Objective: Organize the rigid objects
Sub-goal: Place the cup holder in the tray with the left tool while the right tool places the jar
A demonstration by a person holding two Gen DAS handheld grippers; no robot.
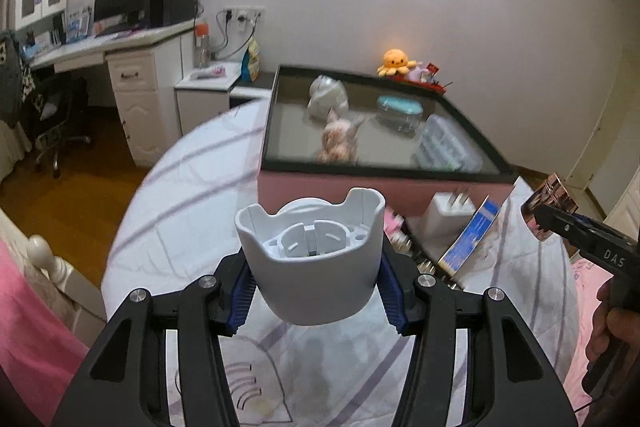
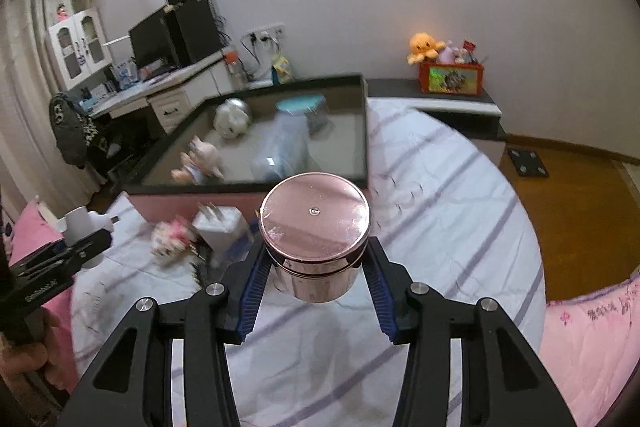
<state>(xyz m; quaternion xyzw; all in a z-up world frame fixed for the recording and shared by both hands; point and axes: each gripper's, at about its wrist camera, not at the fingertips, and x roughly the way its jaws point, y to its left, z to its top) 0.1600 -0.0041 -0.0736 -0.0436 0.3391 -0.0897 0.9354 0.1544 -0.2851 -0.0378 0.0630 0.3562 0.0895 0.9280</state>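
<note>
**Watcher:** Start with the big things. What's in front of you?

**Me:** The bed (image 2: 440,187) with its striped white sheet, and on it the pink box (image 1: 320,187) with the dark rim, which I take to be where things go. Already inside it: a white plush (image 1: 328,95), a small doll (image 1: 340,139), a teal-lidded container (image 1: 400,111) and a clear plastic case (image 1: 444,143).

**Watcher:** And what could go wrong?

**Me:** Both hands are loaded and near each other, so I could knock one gripper against the other while heading for the box. The box floor is crowded too; setting down blind could tip the doll or land on the clear case. The rose-gold jar (image 2: 316,235) worries me most: it is shiny and round, pinched only low on its sides, so it could slide out if I tilt. Loose pieces lie just beside the box's near wall, a white charger (image 2: 220,227) and a small pink figure (image 2: 172,239), and a low swing could scatter them.

**Watcher:** Where do the objects sit in your grip?

**Me:** My left gripper (image 1: 316,291) is closed partway around the white cup-shaped holder (image 1: 316,259), open end up, its lower body squeezed between the blue pads. My right gripper (image 2: 318,267) is clamped about as wide on the jar, lid up, right between the fingertips. Both are held above the sheet, short of the box.
</note>
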